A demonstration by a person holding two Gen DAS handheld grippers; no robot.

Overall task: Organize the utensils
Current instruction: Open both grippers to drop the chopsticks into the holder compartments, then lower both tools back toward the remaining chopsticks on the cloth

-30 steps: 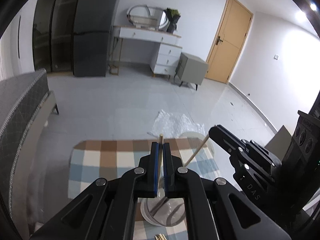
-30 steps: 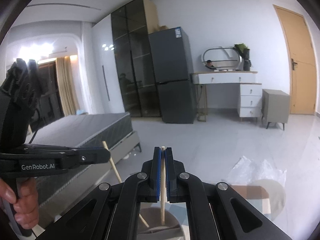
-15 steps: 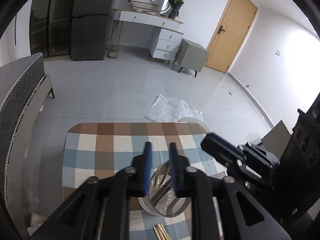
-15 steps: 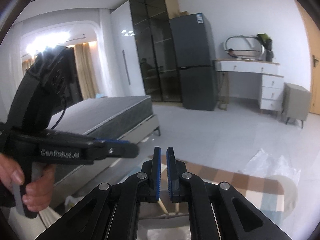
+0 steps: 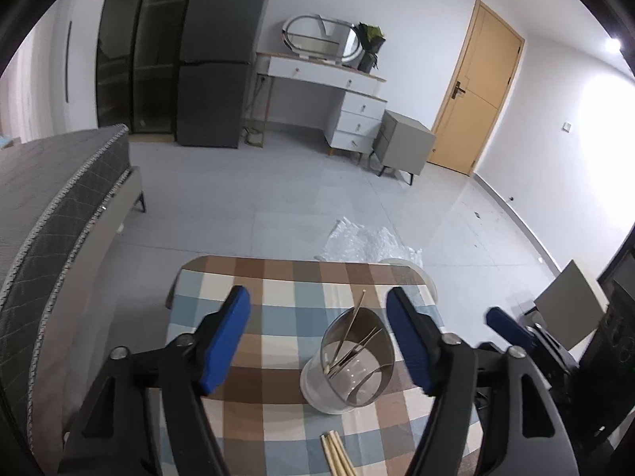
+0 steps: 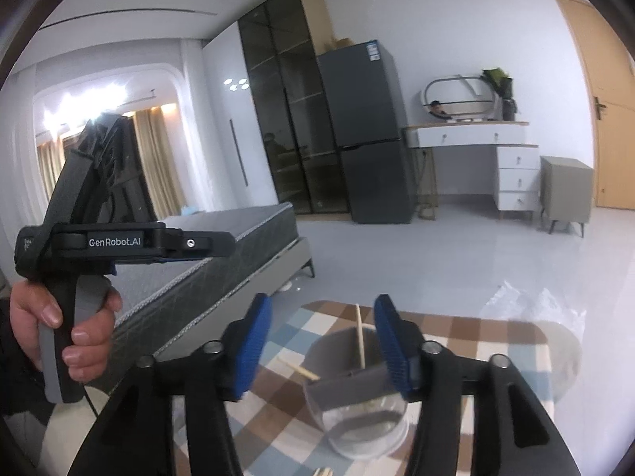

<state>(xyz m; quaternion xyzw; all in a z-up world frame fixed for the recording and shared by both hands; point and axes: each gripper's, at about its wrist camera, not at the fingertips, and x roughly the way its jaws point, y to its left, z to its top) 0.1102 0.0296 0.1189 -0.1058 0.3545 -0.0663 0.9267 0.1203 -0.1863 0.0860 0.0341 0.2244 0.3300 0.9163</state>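
Both the left gripper [image 5: 317, 341] and the right gripper [image 6: 321, 341] have just sprung wide, empty, so a careless return could tip the clear round plastic cup [image 5: 349, 365] holding thin wooden chopsticks [image 5: 353, 341].

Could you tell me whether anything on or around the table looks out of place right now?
On the floor just beyond the checked table lies a crumpled clear plastic sheet, which looks like litter. A few chopsticks lie loose on the table, not yet in the clear cup.

— What is the holder [image 5: 349, 365] made of?
— Clear, glossy plastic or glass; the chopsticks [image 5: 351, 343] inside look like pale matt wood.
— And the table [image 5: 278, 289]?
— Checked cloth, matt. The gripper pads [image 5: 228, 337] are ribbed blue rubber on matt black plastic; the floor [image 5: 278, 206] tiles shine.
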